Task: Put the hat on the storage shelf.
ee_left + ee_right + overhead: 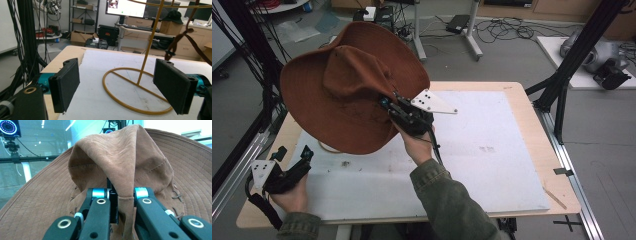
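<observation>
Your right gripper (396, 106) is clamped on a fold of the crown of the one rust-brown, wide-brimmed cloth hat (344, 90), holding it tilted in the air above the white table mat (492, 150). Your left gripper (292, 152) rests at the table's near left corner, jaws wide apart, with the one yellow wire hat stand (140, 82) on the mat just beyond them.
</observation>
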Available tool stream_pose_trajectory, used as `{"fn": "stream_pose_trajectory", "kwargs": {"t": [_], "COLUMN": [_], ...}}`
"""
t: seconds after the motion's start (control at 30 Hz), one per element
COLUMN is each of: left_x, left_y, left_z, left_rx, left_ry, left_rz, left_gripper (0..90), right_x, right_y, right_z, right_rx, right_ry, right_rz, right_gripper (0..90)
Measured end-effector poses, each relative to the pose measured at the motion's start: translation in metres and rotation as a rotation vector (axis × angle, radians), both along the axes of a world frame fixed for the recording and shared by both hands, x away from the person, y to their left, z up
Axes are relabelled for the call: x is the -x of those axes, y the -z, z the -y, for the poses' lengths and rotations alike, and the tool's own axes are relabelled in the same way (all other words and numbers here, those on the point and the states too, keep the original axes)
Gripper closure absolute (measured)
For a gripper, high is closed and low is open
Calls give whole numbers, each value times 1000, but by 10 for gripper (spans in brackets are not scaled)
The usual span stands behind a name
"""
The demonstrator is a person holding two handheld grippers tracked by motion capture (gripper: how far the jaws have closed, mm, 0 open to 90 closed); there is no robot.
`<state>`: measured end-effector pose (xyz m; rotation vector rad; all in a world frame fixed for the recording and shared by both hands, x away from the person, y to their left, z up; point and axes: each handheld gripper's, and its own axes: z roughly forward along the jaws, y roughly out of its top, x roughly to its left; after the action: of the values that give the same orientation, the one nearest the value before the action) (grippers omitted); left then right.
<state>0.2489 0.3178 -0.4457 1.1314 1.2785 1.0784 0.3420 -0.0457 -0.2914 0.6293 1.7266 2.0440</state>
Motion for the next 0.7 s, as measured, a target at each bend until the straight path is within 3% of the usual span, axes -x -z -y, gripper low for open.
{"fn": "stream_pose_trajectory", "kwargs": {"t": [0.27,0.47,0.7], "left_x": [-2,-2,-3], "left_y": [1,2,2], "left_z": [1,1,-2], "left_rx": [-7,1,13], "left_ry": [6,9,4], "left_rz": [-7,-11,-9], "left_gripper": [215,215,216], "right_x": [-13,-24,-35], "right_y": [-7,-8,-16], "right_z": [-28,-52,-79], "right_rx": [-12,-5,12], "right_ry": [-34,-60,-70], "right_rz": [6,-3,17], "right_gripper": [877,877,877]}}
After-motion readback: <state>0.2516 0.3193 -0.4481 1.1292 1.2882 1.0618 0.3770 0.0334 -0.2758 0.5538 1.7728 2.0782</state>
